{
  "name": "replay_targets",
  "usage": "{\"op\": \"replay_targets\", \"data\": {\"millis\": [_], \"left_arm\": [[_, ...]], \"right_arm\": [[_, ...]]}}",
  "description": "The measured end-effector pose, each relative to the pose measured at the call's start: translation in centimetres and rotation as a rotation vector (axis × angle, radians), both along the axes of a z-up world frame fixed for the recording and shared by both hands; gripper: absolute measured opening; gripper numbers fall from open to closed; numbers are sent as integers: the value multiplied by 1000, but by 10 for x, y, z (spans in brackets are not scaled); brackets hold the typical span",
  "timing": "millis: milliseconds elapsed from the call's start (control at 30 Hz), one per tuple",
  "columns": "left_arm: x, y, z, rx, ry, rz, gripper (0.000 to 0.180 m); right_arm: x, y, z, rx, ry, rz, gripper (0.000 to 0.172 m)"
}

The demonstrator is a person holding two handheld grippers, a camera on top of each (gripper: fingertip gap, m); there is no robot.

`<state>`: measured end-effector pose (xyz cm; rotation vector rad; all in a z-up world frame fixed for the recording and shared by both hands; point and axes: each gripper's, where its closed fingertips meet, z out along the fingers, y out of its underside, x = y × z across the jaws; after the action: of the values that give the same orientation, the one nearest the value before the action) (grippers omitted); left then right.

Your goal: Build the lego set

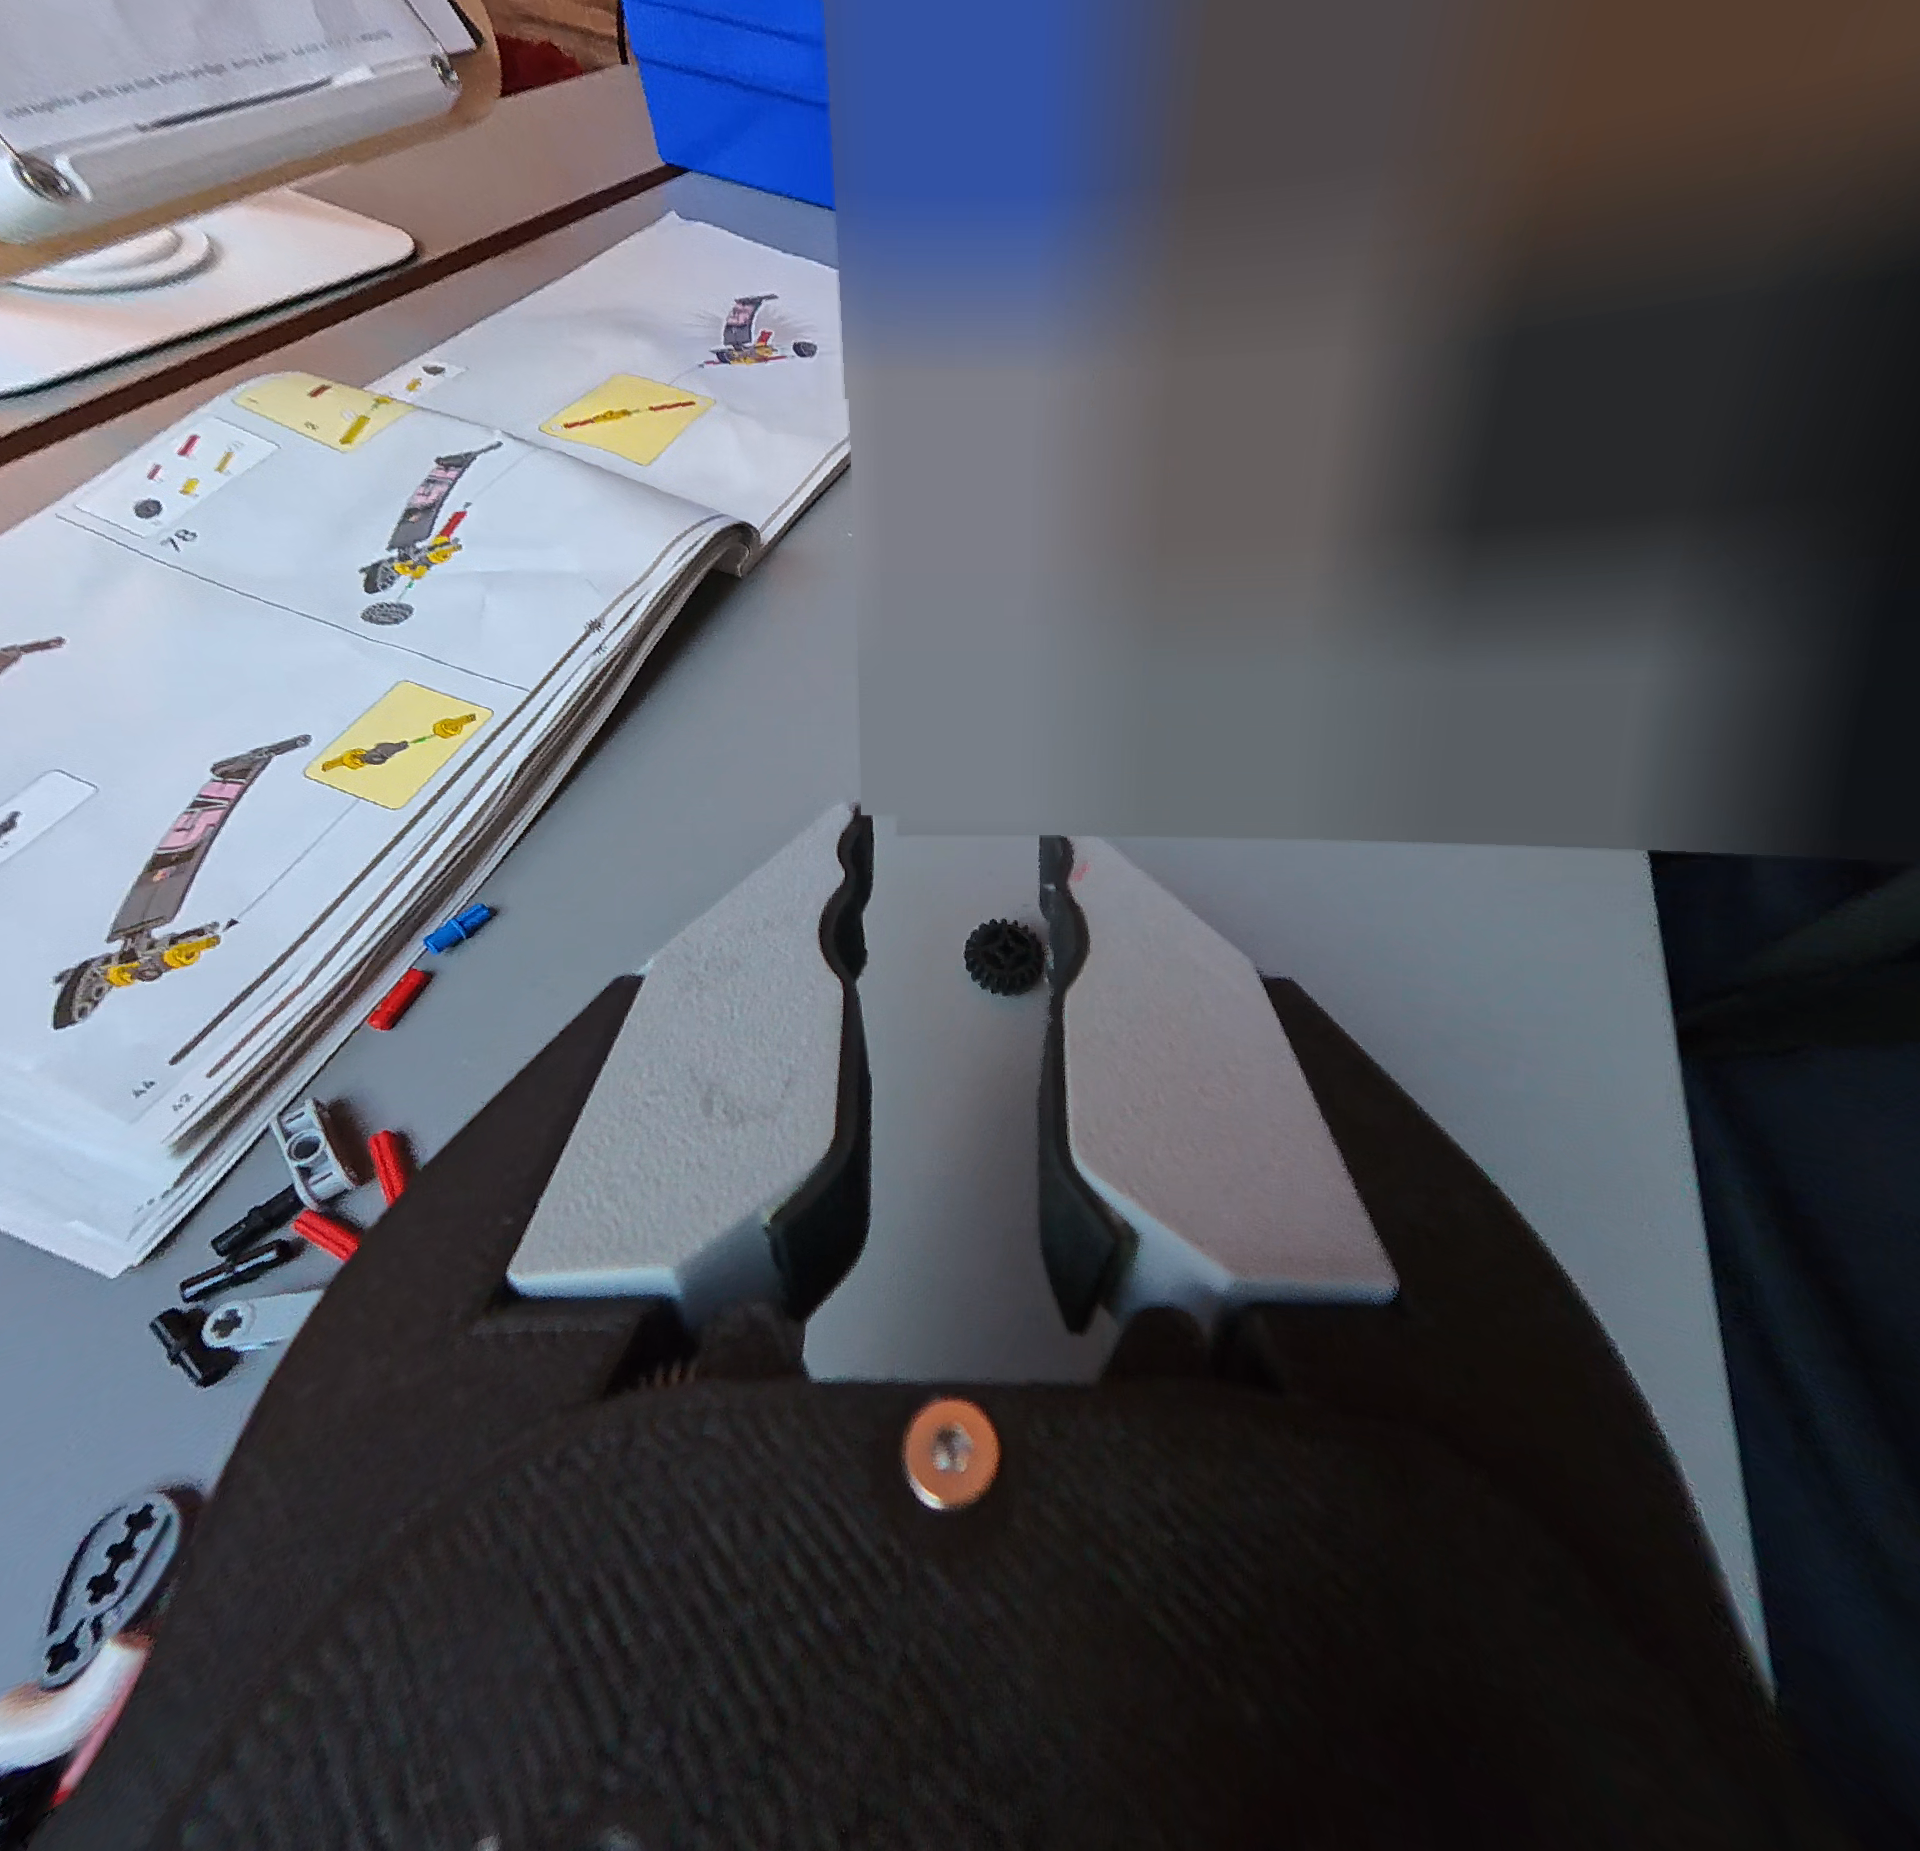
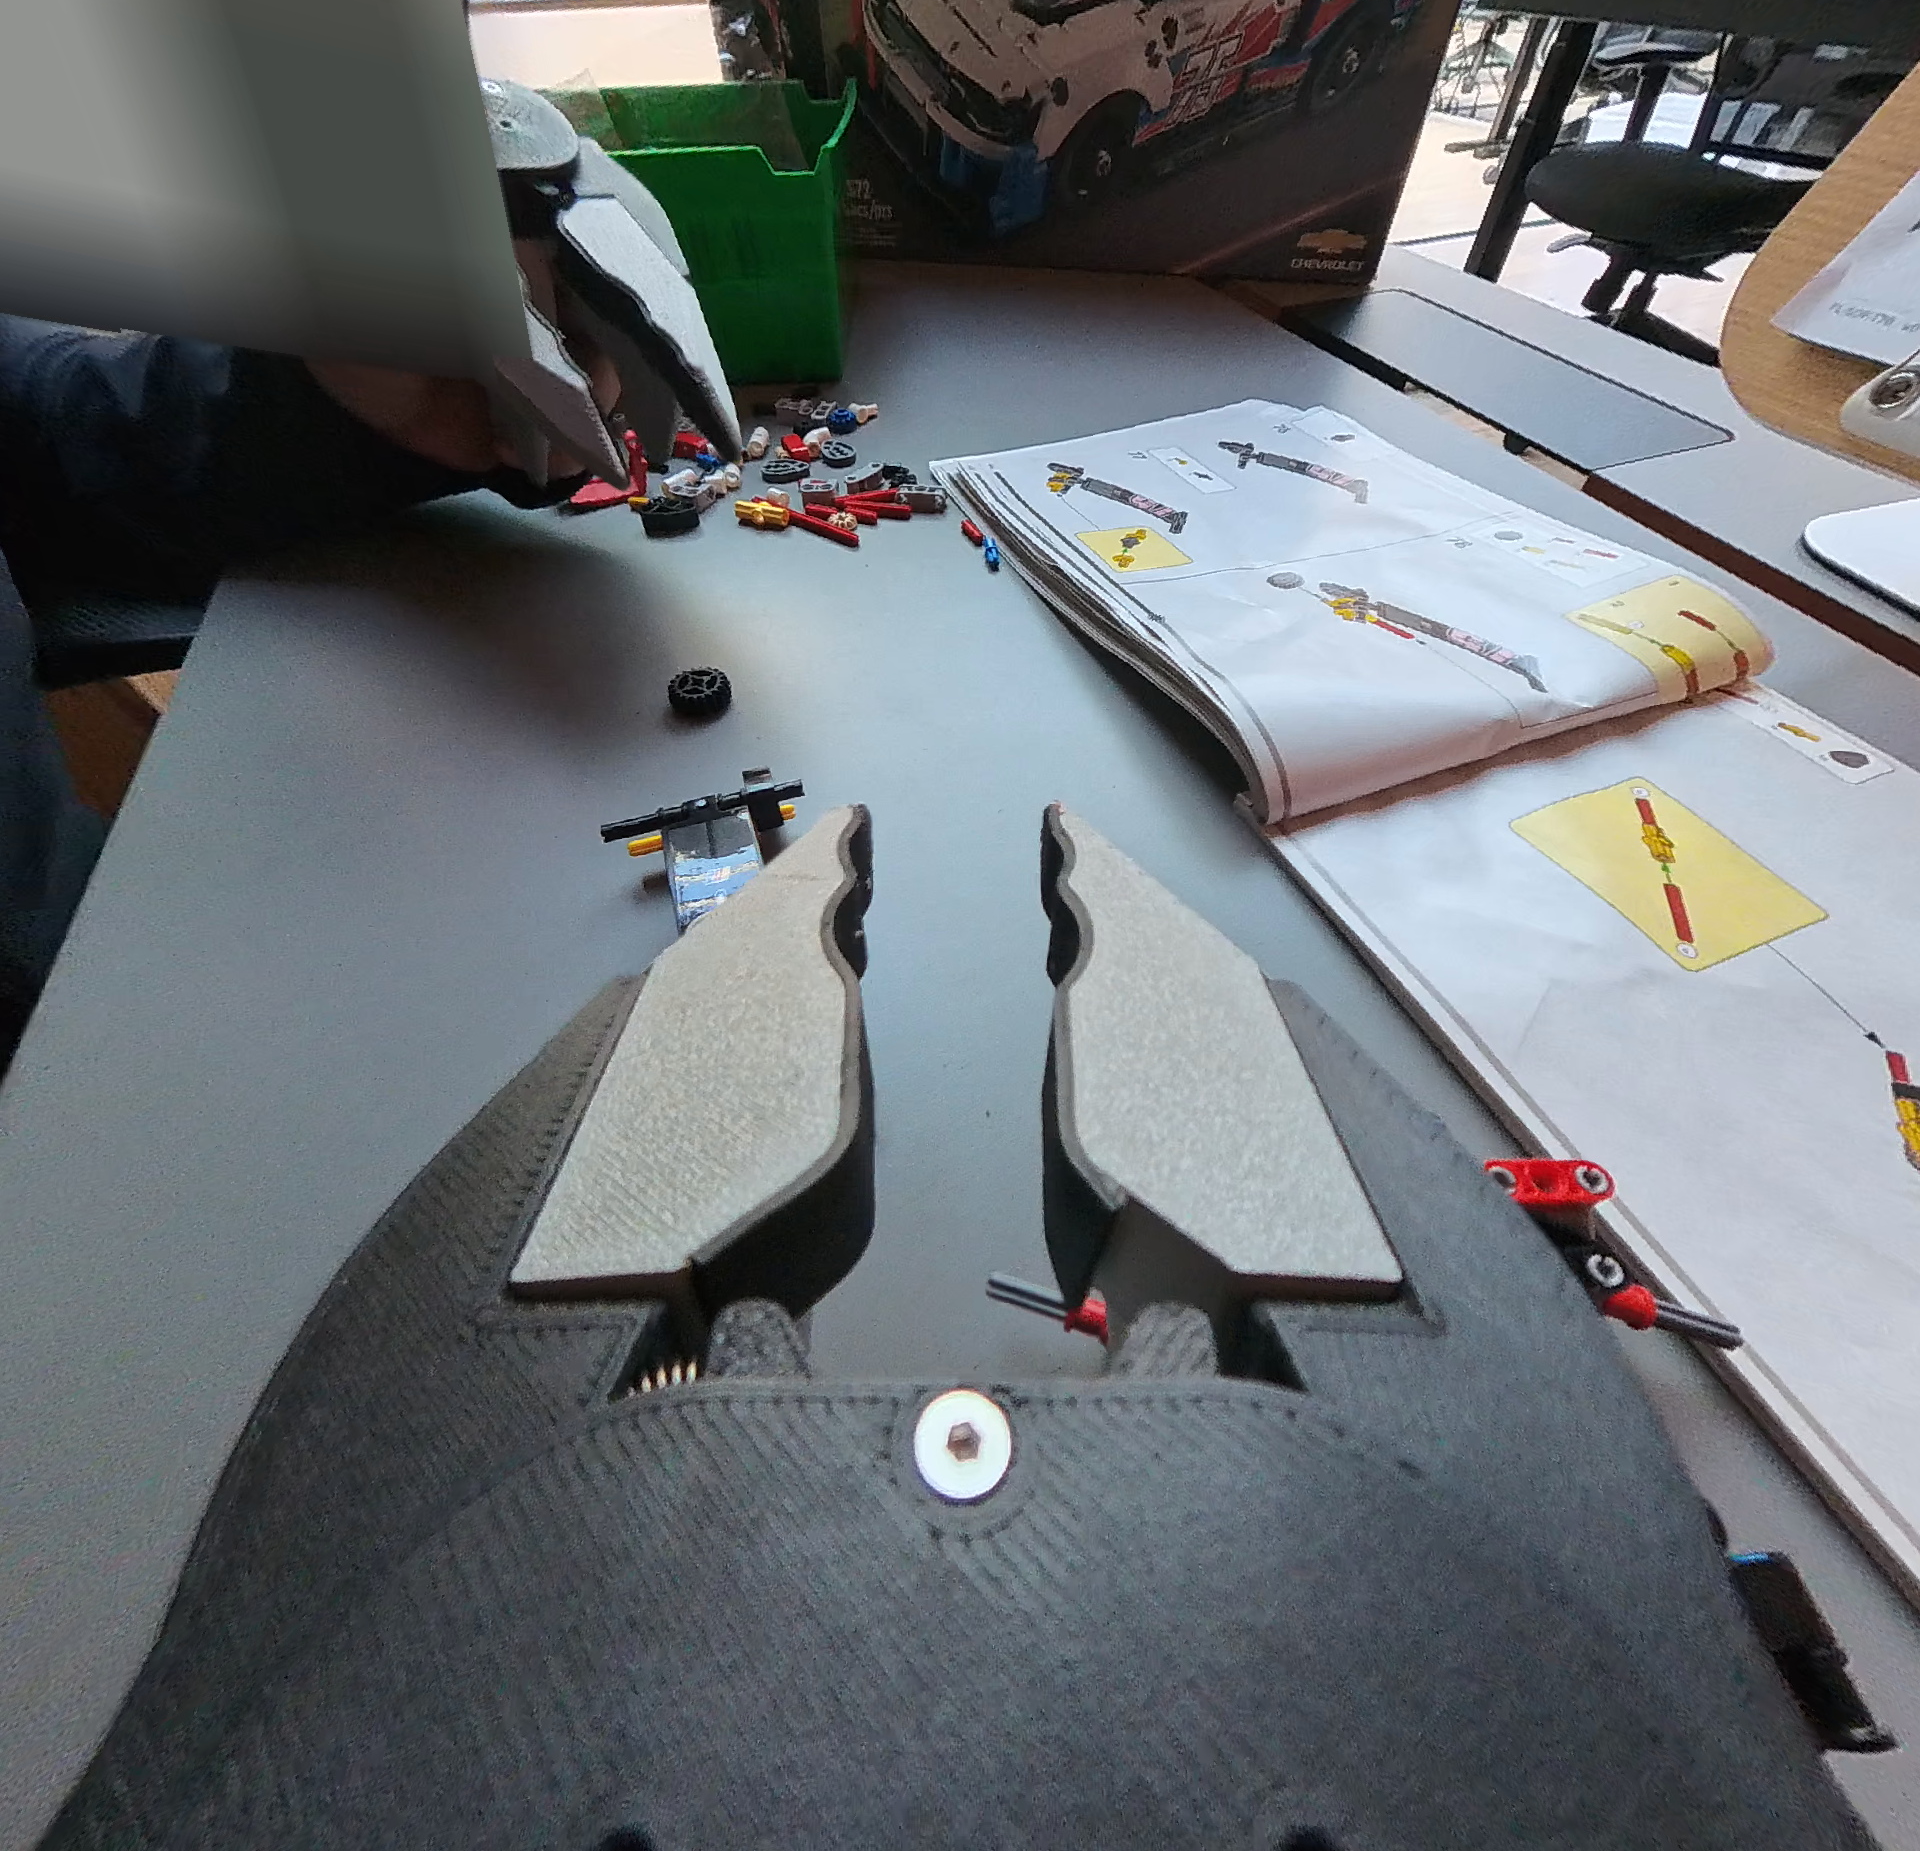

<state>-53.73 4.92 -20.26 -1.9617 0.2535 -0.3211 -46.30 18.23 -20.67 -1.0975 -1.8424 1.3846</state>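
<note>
1. The left gripper [image 1: 956,845] has its jaws parted and nothing clamped; bare grey table [image 1: 727,721] shows between them.
2. A small black gear [image 1: 1003,956] lies flat on the table in that gap. It sits close against the inner face of the right-hand finger, well clear of the left-hand one, and the right wrist view shows it lying alone on the table [image 2: 699,692], apart from both grippers.
3. Left of this gripper lie a blue pin [image 1: 455,928] and a red pin [image 1: 400,998], and nearer still a cluster of black and red pins [image 1: 301,1235] around a light grey connector [image 1: 312,1157].
4. Beyond them an open instruction booklet [image 1: 343,679] lies flat; far left stands a white stand [image 1: 208,243], with a blue bin [image 1: 727,66] behind.
5. The right gripper [image 2: 956,835] is likewise released, its fingers apart over bare table and grasping nothing.
6. Just left of its left fingertip rests a small assembly [image 2: 712,835]: a dark panel with a black cross-axle and a yellow pin.
7. By its right flank lies a red and black connector chain [image 2: 1590,1251], at the edge of the booklet [image 2: 1455,658].
8. Far left, the other gripper [image 2: 665,451], held by a person's hand, hovers tips-down over a scattered pile of red, black, grey and yellow parts [image 2: 810,492].
9. Behind the pile stand a green bin [image 2: 758,243] and a model car box [image 2: 1122,87].
</note>
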Motion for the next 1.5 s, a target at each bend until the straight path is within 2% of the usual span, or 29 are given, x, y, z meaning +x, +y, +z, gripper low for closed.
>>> {"op": "replay_targets", "data": {"millis": [233, 567, 900, 1133, 1500], "left_arm": [[-1, 6, -18, -49, 87, 3, 27], [-1, 6, -36, -108, 217, -31, 26], [-5, 3, -28, -96, 207, 8, 24], [-17, -3, -36, -152, 208, 42, 25], [7, -9, -58, -249, 214, -87, 28]], "right_arm": [[-4, -5, -1, 30, 12, 39, 26], [4, -11, 4, -47, 2, 121, 23], [4, -11, 4, -85, -14, 129, 20], [5, -12, 1, -95, -40, 150, 20], [6, -16, 0, -98, -57, 175, 21]]}}
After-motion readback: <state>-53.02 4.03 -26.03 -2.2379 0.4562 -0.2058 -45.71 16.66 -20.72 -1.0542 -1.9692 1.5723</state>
